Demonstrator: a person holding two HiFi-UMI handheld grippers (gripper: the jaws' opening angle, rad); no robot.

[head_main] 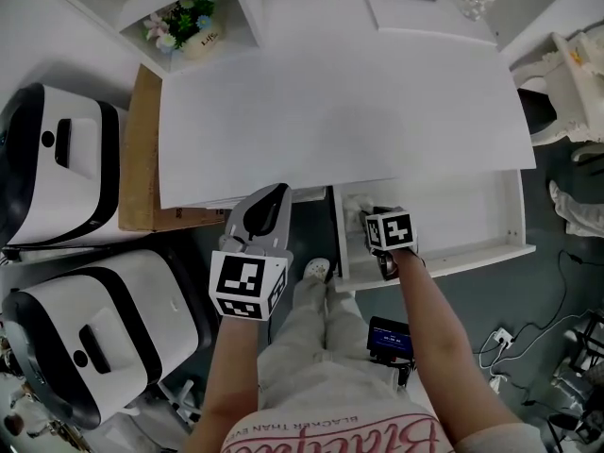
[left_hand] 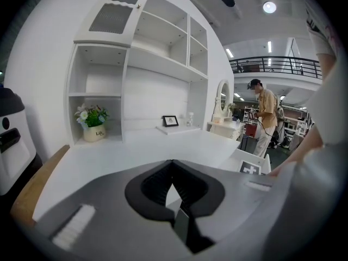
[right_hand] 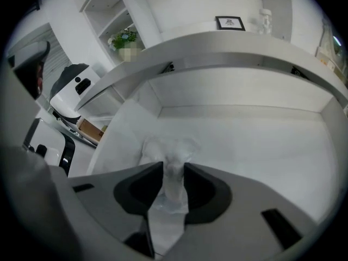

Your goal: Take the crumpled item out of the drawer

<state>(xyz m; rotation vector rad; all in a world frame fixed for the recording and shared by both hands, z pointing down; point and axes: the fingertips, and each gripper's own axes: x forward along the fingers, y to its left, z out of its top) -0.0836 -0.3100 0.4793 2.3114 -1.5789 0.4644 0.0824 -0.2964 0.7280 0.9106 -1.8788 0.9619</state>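
Jaws of right gripper [right_hand: 173, 167] tight on crumpled item [right_hand: 168, 145] inside drawer [right_hand: 261, 145] under white table [head_main: 330, 111]; those of left gripper [left_hand: 173, 163] together.

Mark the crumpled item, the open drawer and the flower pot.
crumpled item [right_hand: 167, 155]: right gripper view, its bunched middle.
drawer [head_main: 472, 258]: head view, its front rim.
flower pot [left_hand: 98, 134]: left gripper view, the pot's front face.

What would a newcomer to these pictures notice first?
The right gripper reaches into the open drawer under the white desk, its jaws closed on a crumpled item near the drawer's left wall. The left gripper is shut and empty at the desk's front edge.
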